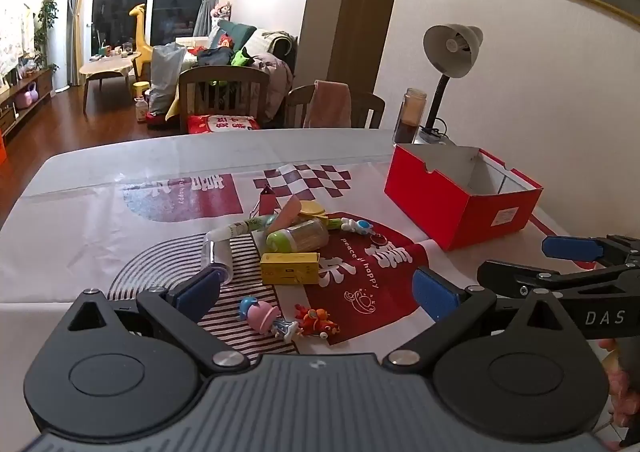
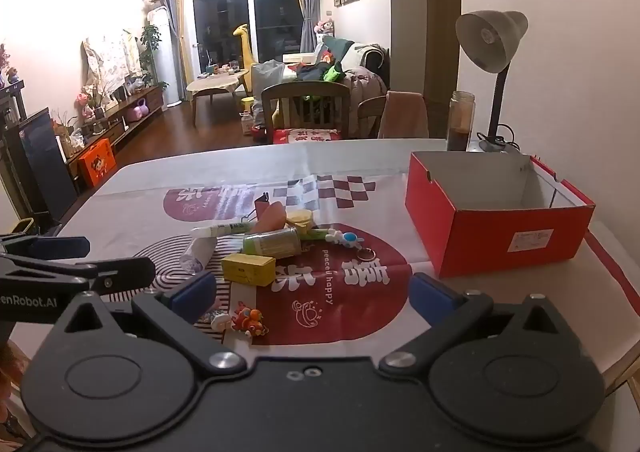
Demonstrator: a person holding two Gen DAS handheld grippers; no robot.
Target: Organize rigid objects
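Gaping wide and empty, both jaws; red box interior half hidden, pile's small toys indistinct.

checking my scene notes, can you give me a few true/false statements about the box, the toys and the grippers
1. The red box is open and looks empty. True.
2. The left gripper holds the yellow box. False: its jaws are open and hold nothing.
3. The desk lamp stands behind the red box. True.
4. The orange figure lies inside the red box. False: it lies on the tablecloth.
5. The right gripper is shut. False: open.
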